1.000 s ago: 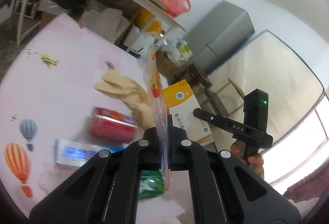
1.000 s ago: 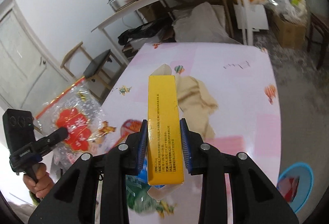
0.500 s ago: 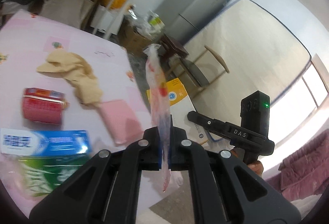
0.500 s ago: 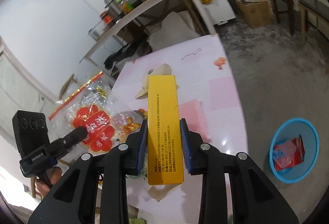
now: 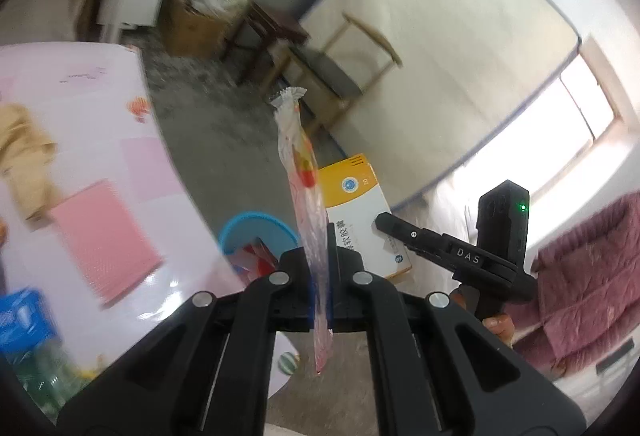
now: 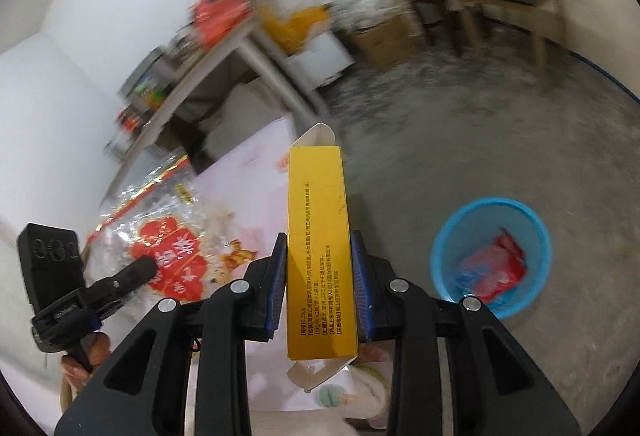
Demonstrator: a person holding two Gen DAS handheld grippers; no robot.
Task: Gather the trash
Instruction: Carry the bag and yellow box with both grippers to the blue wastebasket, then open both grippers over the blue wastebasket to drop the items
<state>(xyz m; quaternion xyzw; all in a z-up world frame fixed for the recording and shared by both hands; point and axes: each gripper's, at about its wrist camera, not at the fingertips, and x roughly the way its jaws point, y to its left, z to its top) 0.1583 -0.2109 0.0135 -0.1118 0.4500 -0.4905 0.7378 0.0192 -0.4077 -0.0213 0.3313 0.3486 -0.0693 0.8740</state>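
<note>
My left gripper (image 5: pixel 320 288) is shut on a clear plastic snack bag (image 5: pixel 306 204) with red print, seen edge-on; the bag also shows flat in the right wrist view (image 6: pixel 168 236). My right gripper (image 6: pixel 320 276) is shut on a yellow and white carton box (image 6: pixel 318 248), which also shows in the left wrist view (image 5: pixel 362 212). A blue trash basket (image 6: pixel 490 256) with red wrappers inside stands on the floor to the right of the table; in the left wrist view the basket (image 5: pixel 256 228) sits just past the table edge, below both held items.
The pink table (image 5: pixel 80 140) holds a pink cloth (image 5: pixel 104 244), a beige rag (image 5: pixel 24 152), a blue box (image 5: pixel 24 320) and a green packet (image 5: pixel 36 376). A chair (image 5: pixel 348 76), cardboard boxes (image 5: pixel 196 24) and a shelf table (image 6: pixel 224 56) stand on the grey floor.
Both grippers swung right, away from the table toward the floor. The blue basket has come into the left view and sits nearer in the right view. Both still hold their items.
</note>
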